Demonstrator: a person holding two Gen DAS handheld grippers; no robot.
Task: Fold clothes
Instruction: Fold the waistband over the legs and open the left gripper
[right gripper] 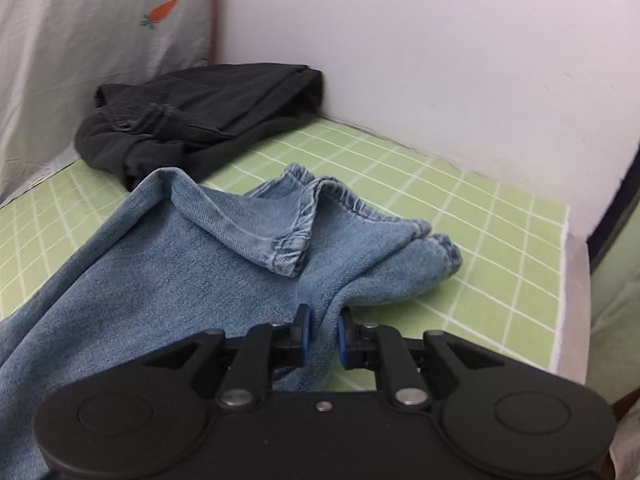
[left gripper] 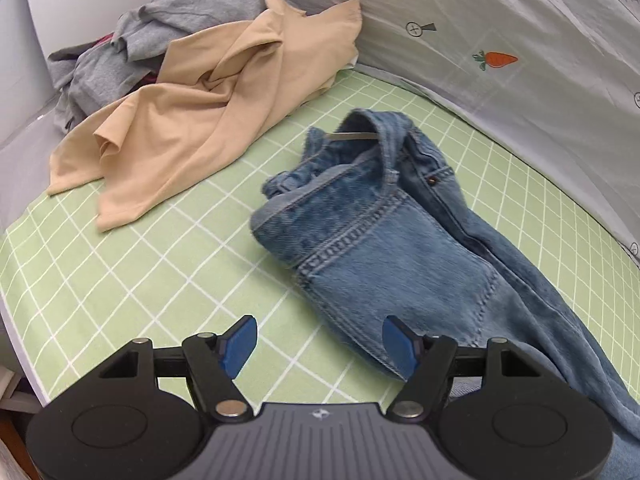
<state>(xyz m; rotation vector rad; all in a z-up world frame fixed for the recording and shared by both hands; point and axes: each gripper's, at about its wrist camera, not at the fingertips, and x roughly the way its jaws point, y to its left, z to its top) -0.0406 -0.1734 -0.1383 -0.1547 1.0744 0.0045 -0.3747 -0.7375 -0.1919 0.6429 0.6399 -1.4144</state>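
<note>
A pair of blue jeans (left gripper: 384,240) lies crumpled on the green checked mat (left gripper: 160,280), waistband away from the camera in the left wrist view. My left gripper (left gripper: 320,344) hovers open just short of the jeans, its right blue pad over the denim edge, nothing between its fingers. The right wrist view shows the leg end of the jeans (right gripper: 224,248), its hems folded over. There my right gripper (right gripper: 323,334) is shut on a bunched fold of the denim, both blue pads pressing on the cloth.
A beige shirt (left gripper: 200,120) and grey clothes (left gripper: 168,20) are piled at the mat's far left. Folded black trousers (right gripper: 200,116) lie in the far corner. A grey carrot-print sheet (left gripper: 520,40) and a white wall (right gripper: 440,60) border the mat. The mat's edge (right gripper: 568,280) is at right.
</note>
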